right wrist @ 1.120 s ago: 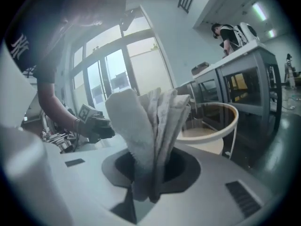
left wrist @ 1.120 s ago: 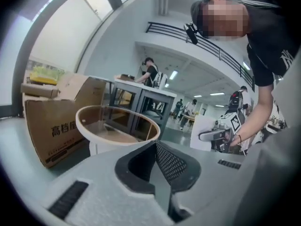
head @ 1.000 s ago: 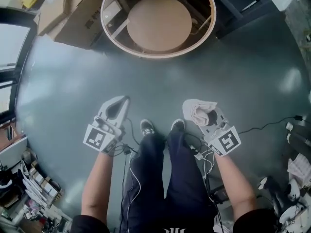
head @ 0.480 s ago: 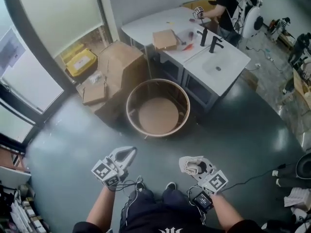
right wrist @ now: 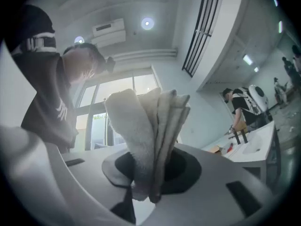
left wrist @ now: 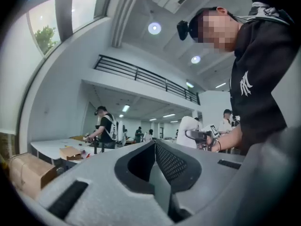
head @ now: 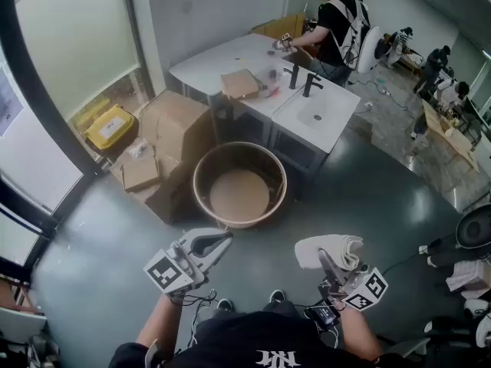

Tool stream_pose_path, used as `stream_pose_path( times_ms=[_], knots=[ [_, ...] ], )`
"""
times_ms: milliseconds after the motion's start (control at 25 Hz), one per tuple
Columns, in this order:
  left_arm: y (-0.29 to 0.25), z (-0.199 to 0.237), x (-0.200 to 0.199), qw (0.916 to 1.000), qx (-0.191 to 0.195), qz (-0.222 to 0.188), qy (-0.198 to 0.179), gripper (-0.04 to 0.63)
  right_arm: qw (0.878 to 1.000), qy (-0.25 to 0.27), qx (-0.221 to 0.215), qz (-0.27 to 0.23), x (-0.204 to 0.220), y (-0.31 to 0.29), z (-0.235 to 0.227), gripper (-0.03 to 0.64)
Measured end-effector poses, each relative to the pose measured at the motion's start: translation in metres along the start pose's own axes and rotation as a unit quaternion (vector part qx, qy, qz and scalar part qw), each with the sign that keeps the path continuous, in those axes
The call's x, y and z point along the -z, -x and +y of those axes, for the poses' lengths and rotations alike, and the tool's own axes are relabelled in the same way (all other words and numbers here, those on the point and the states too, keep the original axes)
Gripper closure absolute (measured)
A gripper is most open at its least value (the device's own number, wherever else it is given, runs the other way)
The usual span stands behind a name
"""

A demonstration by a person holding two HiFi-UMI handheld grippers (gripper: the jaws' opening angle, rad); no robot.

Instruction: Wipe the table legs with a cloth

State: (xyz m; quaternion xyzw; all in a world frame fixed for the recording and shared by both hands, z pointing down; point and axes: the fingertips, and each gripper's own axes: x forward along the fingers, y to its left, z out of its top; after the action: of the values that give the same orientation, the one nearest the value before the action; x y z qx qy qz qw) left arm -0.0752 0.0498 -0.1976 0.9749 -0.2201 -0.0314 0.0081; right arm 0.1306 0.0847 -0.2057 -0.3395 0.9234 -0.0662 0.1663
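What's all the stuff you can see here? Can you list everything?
tub: one, light wood, round, on the floor ahead
cardboard boxes: several, brown, left of the tub
crate: one, yellow, by the window
table: one, white, behind the tub
small box: one, brown, on the table
sink counter: one, white, beside the table
taps: two, black, on the sink counter
other person: one, black top, at the table
cloth: one, white, in the right gripper
left gripper: grey, shut, empty
right gripper: grey, shut on the cloth
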Motion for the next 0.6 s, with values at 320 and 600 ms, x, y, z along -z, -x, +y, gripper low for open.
stream_pose_path(
  times_ms=[320,600],
  knots=[
    [0.035,-0.022,0.016,0.9915,0.114,0.011,0.061,0.589,0.998,0.014,0.057,0.016,0.010,0.015,0.082,0.531],
    [0.046,-0.095,0.011,0.9830,0.165,0.007,0.081,0.589,0.999,0.000,0.027,0.024,0.025,0.060,0.138,0.531]
  ],
)
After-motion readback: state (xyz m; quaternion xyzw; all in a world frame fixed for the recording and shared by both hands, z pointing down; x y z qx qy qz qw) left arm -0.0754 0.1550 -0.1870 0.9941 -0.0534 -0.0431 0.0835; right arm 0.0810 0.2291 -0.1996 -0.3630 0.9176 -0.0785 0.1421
